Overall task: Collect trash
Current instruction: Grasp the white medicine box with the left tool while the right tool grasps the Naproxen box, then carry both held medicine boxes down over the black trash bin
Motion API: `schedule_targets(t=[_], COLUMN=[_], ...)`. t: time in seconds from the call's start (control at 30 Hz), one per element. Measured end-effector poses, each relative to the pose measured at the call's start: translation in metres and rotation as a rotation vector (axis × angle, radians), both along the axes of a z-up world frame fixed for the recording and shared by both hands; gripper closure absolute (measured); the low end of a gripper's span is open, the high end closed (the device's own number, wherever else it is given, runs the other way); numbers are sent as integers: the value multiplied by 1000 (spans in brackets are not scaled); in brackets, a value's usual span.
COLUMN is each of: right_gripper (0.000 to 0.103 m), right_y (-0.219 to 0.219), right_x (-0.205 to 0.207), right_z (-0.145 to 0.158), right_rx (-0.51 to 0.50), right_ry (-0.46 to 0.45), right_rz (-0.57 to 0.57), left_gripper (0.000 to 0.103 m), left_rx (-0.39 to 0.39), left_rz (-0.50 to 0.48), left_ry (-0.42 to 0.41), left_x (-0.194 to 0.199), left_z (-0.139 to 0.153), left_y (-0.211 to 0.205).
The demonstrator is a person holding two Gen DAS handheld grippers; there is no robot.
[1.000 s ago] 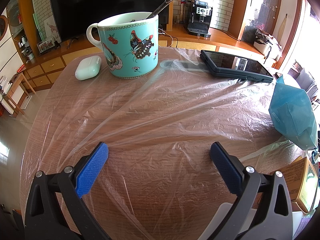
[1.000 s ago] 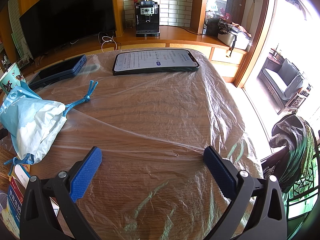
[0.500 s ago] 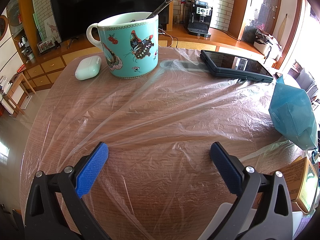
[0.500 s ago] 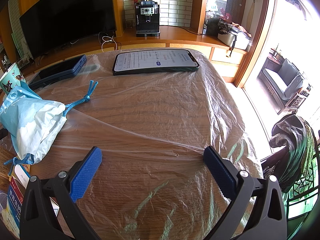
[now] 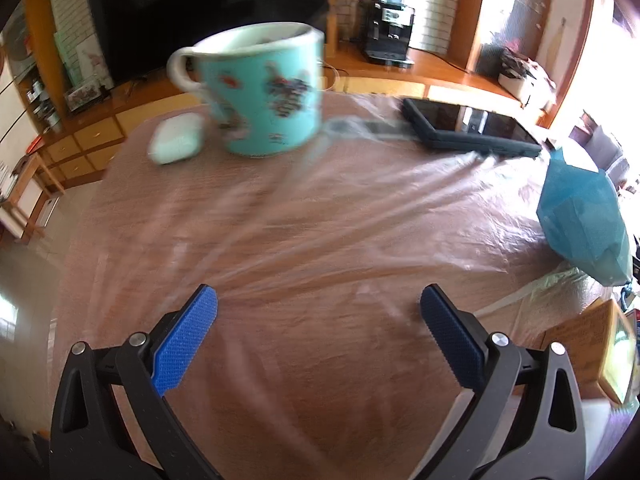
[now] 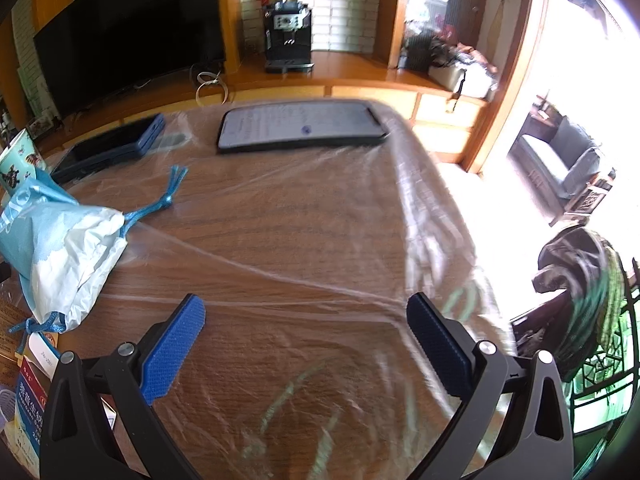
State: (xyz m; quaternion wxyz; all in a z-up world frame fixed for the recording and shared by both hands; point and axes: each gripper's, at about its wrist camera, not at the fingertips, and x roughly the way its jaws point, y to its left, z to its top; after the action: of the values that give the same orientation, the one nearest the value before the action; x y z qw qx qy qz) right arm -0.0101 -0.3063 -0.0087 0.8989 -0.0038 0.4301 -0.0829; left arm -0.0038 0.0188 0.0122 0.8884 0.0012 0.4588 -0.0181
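Note:
A clear plastic sheet (image 5: pixel 320 216) lies spread and wrinkled over the round wooden table; it also shows in the right wrist view (image 6: pixel 304 248). A blue-and-white drawstring bag (image 6: pixel 60 248) lies at the left of the right wrist view and at the right edge of the left wrist view (image 5: pixel 580 216). My left gripper (image 5: pixel 318 320) is open and empty above the sheet. My right gripper (image 6: pixel 306 324) is open and empty above the sheet, right of the bag.
A teal butterfly mug (image 5: pixel 264 92) and a white earbuds case (image 5: pixel 176 144) stand at the back left. A dark tablet (image 5: pixel 472 128) and a lit phone (image 6: pixel 300 128) lie on the sheet. Cardboard boxes (image 5: pixel 580 348) sit by the near edge.
Both views have shifted slightly and blurred; both grippers are moving a little. Jaws stay open. Nothing was picked up.

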Motion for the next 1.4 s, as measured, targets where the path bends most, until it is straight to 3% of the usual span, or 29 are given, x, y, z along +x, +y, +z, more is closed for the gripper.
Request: schedule_targets(t=[0.1,0.27,0.37,0.43,0.6,0.77,0.87,0.93,1.03,1.2,1.23,1.3,1.4], right_gripper=[4,4,4,4,14,21,27,28,31,35,37,57,57], right_y=[4,37,67,88,115,110,102,96,93,97,97,98,94], right_x=[-22,-60,-69,-68,-58,-48,-45,-43,-43,-40,-42,-41,-42], right_z=[23,46,44,36,12,-5,-8,-9,-11,-18,-18,-17,-15], right_rx=[4,181,253,241,228,241,194,173,162,118,110,103,139], right_ry=[-62,-49,-23,13,107,158,159,163,155,164,152,141,126], right_rz=[48,156,207,223,256,222,197,185,202,221,225,228,229], left_gripper=[1,1,1,1,1,1,1,2,16,39,39,42,46], left_rx=[-20,-35,-61,-61,-2,21,37,4,-61,-77,-80,-83,-105], left_rz=[-81,-312,-459,-555,-671,-731,-743,-737,-737,-738,-738,-730,-708], left_ry=[-97,-205,-201,-193,-140,-92,-68,-45,-18,18,21,19,11], left_x=[-35,-97,-127,-151,-170,-165,-156,-152,-149,-147,-148,-151,-153], left_z=[29,63,74,70,48,28,19,14,12,7,7,7,11], left_y=[7,-2,-13,-22,-47,-59,-62,-60,-56,-57,-56,-55,-52])
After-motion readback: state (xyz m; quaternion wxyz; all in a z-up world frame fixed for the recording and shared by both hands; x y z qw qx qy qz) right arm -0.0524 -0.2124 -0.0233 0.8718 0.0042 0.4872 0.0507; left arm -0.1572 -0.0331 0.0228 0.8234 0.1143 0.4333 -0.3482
